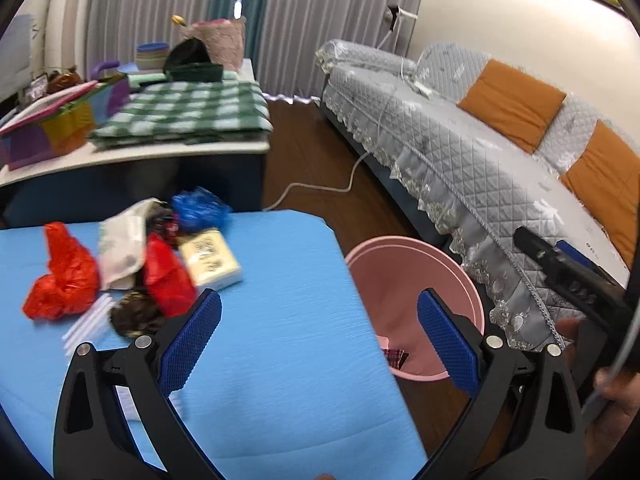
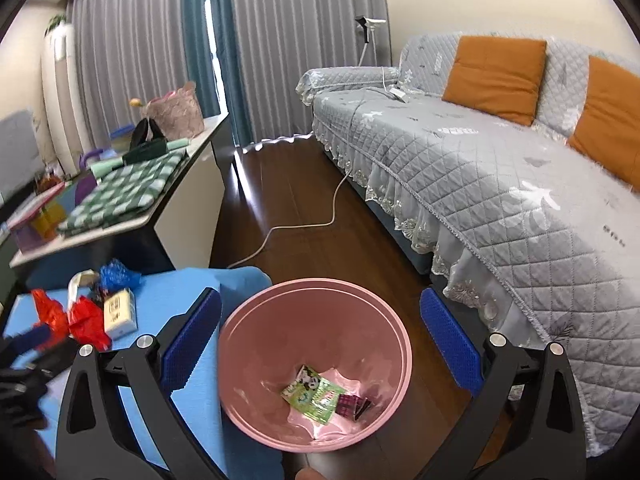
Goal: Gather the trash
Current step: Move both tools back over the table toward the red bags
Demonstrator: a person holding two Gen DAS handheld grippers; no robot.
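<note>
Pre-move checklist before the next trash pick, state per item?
1. Left hand-held gripper free: ok, jaws wide open, nothing between them.
2. Right hand-held gripper free: ok, jaws wide open above the round pink plastic bin.
3. Earlier trash landed in the bin: ok, a green printed wrapper and a dark red packet lie at its bottom.
4. Trash left on the blue-covered table: not ok, the red crumpled plastic bag, pale yellow box with a QR code and blue crumpled bag remain.
5. Bin upright with room left: ok.
6. White straws separable: cannot tell, blurred.
</note>
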